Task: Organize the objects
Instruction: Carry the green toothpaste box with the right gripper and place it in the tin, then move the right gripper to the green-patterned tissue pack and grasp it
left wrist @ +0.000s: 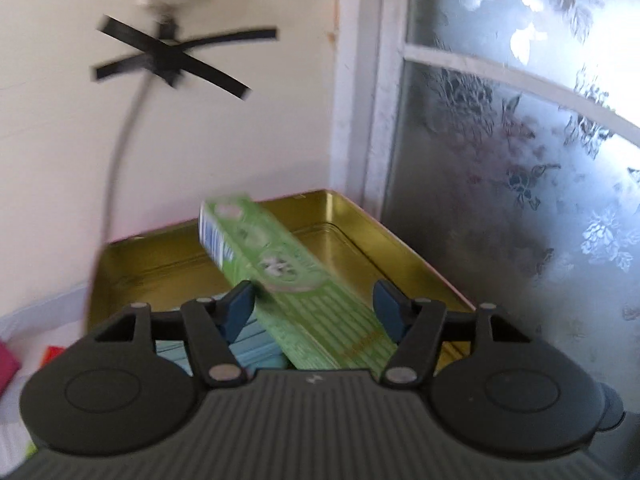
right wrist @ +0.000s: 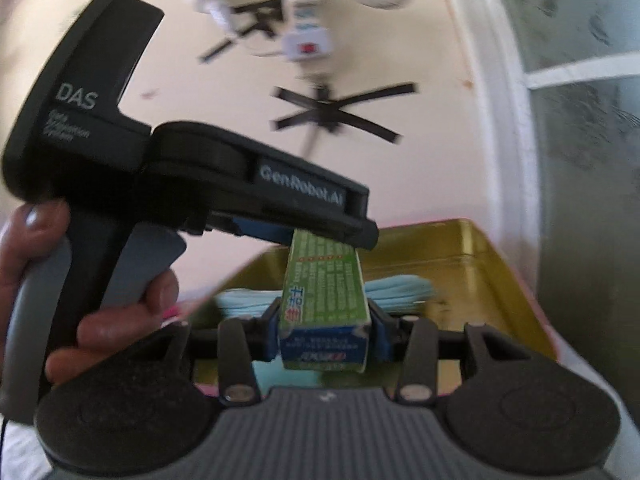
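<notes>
A long green toothpaste box [left wrist: 280, 264] hangs tilted over an open gold tin [left wrist: 152, 256]. In the left wrist view it runs between my left gripper's [left wrist: 314, 300] blue pads, which stand apart around it; contact is unclear. In the right wrist view my right gripper [right wrist: 324, 320] is shut on the near end of the same box [right wrist: 324, 292], above the tin [right wrist: 480, 264]. The left gripper's body [right wrist: 200, 176], held by a hand, sits over the box's far end. A folded light-blue cloth [right wrist: 400, 286] lies inside the tin; it also shows in the left wrist view [left wrist: 252, 344].
The tin stands in a corner against a cream wall [left wrist: 240, 140] and a frosted floral window [left wrist: 520, 160]. A cable taped with black strips [left wrist: 168, 56] hangs on the wall under a power strip [right wrist: 306, 24]. Red and pink items [left wrist: 52, 354] lie left of the tin.
</notes>
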The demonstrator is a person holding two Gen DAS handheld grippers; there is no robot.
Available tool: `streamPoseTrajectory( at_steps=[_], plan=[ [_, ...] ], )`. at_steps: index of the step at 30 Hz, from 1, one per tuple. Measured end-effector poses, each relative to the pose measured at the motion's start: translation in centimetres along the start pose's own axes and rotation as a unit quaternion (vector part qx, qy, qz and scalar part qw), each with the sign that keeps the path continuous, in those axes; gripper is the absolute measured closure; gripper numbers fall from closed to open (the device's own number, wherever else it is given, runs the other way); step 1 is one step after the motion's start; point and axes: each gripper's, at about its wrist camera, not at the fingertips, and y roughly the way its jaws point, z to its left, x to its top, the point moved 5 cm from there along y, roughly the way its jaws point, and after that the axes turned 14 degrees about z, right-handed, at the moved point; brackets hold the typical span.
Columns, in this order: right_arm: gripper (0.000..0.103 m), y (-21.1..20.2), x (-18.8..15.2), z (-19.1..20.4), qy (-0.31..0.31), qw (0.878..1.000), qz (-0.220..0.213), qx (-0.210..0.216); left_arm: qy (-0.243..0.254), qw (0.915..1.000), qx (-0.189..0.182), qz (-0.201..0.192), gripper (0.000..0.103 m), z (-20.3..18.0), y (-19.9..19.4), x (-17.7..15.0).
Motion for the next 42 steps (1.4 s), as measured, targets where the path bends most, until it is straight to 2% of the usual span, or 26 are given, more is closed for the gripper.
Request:
streamPoseTrajectory(
  at_steps=[2, 6, 8, 10, 12, 13, 15, 25, 33, 42],
  plan=[
    [0.063, 1.2, 0.5, -1.1, -0.001, 1.000, 0.004, -0.019, 0.006, 1.0000, -0.004, 0.005, 0.038, -0.7, 1.1, 0.2],
    [0.060, 3.1, 1.1, -2.5, 0.016, 0.999, 0.017, -0.033, 0.021, 0.9994, 0.028, -0.003, 0.035, -1.4, 2.5, 1.1],
    [0.056, 3.5, 1.0, -3.0, 0.018, 0.998, 0.007, -0.054, 0.024, 0.9983, 0.053, -0.005, 0.029, -1.3, 2.9, 1.1],
    [0.042, 3.3, 1.0, -3.1, 0.017, 0.997, -0.008, -0.072, 0.030, 0.9964, 0.079, -0.004, 0.027, -0.9, 3.1, 0.7],
    [0.041, 3.0, 1.3, -3.3, 0.014, 0.996, -0.027, -0.088, 0.032, 0.9945, 0.099, -0.001, 0.026, -0.4, 3.2, 0.6],
    [0.039, 2.9, 1.5, -3.3, 0.011, 0.995, -0.030, -0.092, 0.029, 0.9939, 0.107, -0.001, 0.020, 0.0, 3.1, 0.5],
    [0.039, 2.9, 1.4, -3.2, 0.011, 0.995, -0.031, -0.090, 0.019, 0.9923, 0.122, -0.005, 0.017, 0.7, 2.6, 0.4],
    [0.039, 0.7, -0.7, -0.7, 0.022, 0.996, -0.040, -0.078, -0.002, 0.9856, 0.169, -0.001, 0.015, 2.9, -0.4, -1.3],
    [0.039, -1.0, -2.2, 1.0, 0.057, 0.996, -0.040, -0.051, -0.020, 0.9813, 0.191, -0.003, 0.015, 4.8, -3.5, -4.7],
    [0.036, -2.7, -3.1, 4.4, 0.058, 0.997, -0.036, -0.026, -0.052, 0.9739, 0.221, 0.003, 0.014, 8.5, -6.9, -8.8]
  ],
)
